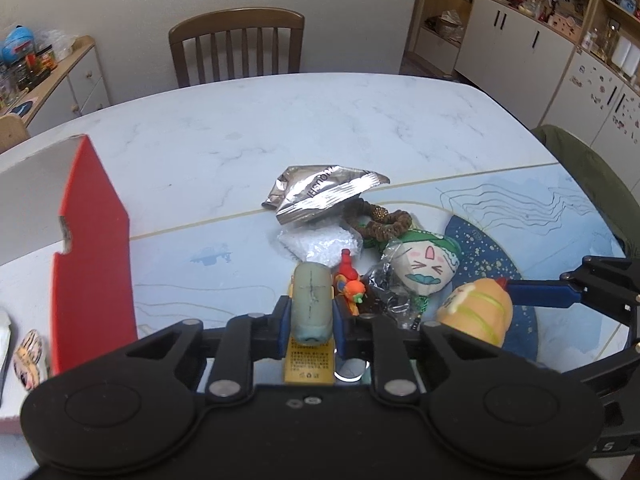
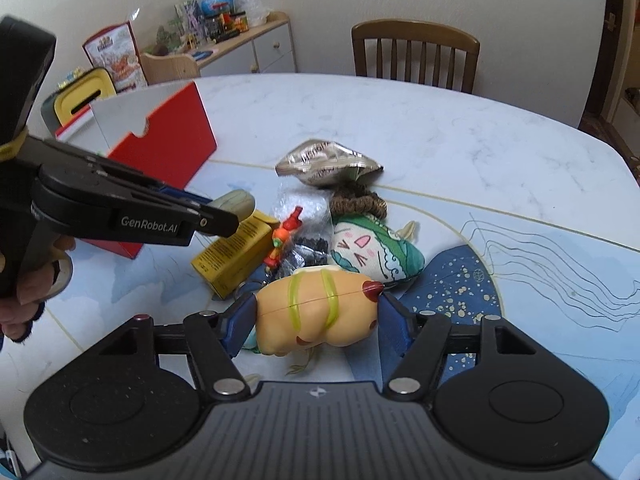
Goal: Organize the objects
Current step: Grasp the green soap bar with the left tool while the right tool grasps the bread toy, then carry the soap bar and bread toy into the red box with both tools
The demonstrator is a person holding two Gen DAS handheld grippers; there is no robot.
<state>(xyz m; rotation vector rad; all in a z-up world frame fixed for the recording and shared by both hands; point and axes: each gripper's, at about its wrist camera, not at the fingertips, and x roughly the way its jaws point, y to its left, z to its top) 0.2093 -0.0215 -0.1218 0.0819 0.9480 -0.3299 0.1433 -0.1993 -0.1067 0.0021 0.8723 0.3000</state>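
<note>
Gripping a pale cylinder (image 1: 312, 300), the left gripper (image 1: 313, 314) has its jaws clenched above the yellow box (image 1: 309, 364); the right gripper (image 2: 316, 314) clamps a hotdog toy (image 2: 316, 312), apparently lifted. Next: carry both left to the red box (image 2: 168, 132).

Background: a wooden slat-back chair (image 1: 236, 46) behind the marble-patterned table (image 1: 280, 120); a low sideboard (image 2: 256, 46) crowded with toys and a globe (image 2: 217, 0); white wall cabinets (image 1: 516, 36) with open shelves at right.
</note>
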